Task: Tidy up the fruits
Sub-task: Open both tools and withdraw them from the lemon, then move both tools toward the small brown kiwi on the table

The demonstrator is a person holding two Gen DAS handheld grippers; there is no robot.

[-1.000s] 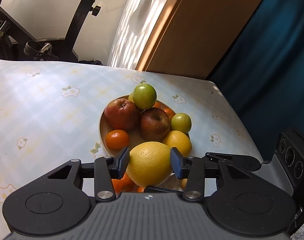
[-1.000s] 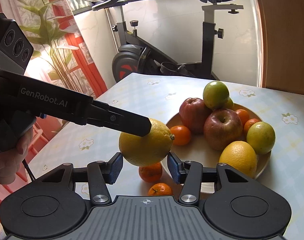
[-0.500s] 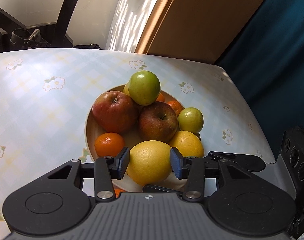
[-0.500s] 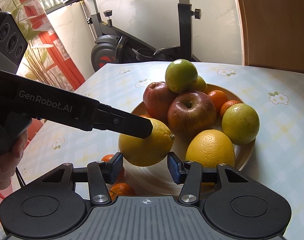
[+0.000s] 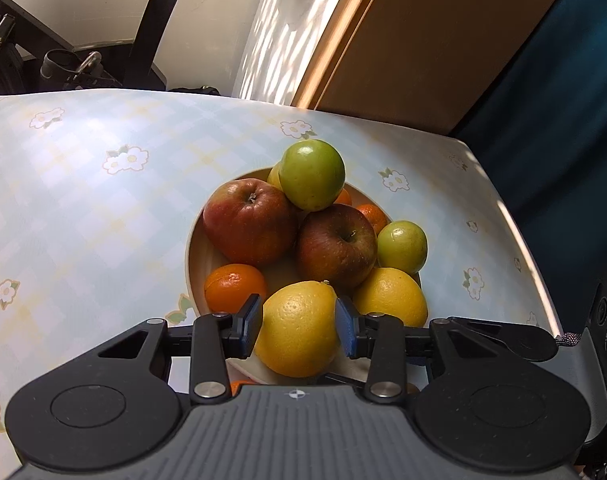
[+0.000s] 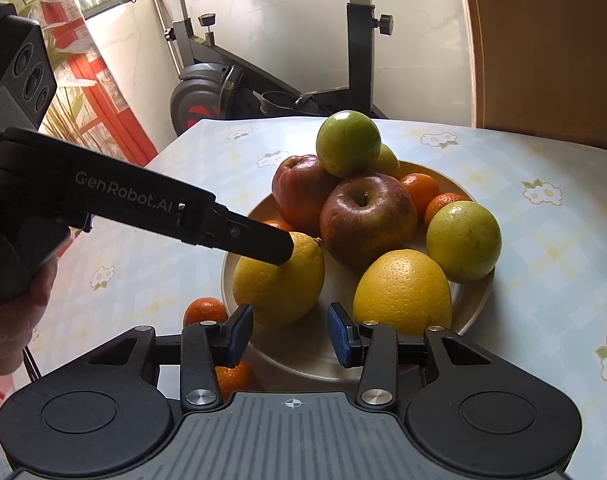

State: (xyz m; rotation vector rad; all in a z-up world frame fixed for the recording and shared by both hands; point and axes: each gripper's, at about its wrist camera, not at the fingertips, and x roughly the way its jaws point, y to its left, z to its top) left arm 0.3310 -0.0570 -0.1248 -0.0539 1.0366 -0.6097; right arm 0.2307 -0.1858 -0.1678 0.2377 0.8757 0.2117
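Observation:
My left gripper [image 5: 297, 324] is shut on a large yellow lemon [image 5: 297, 328] and holds it at the near edge of the fruit plate [image 5: 195, 252]. In the right wrist view the lemon [image 6: 279, 284] sits low over the plate [image 6: 473, 312], with the left gripper's finger [image 6: 259, 240] on it. The plate holds two red apples [image 5: 249, 222], two green fruits [image 5: 311, 174], another yellow citrus [image 5: 391, 296] and small oranges [image 5: 233, 286]. My right gripper [image 6: 289, 338] is open and empty just in front of the plate.
Two small oranges [image 6: 205, 312] lie on the flowered tablecloth [image 6: 563, 248] by the plate's near left side. An exercise bike [image 6: 359, 48] stands behind the table. A wooden panel [image 5: 423, 40] and a dark blue curtain [image 5: 563, 120] are at the far right.
My left gripper has carried the lemon forward from above the loose oranges to the plate and lowered it at the near edge. My right gripper has followed closer to the plate.

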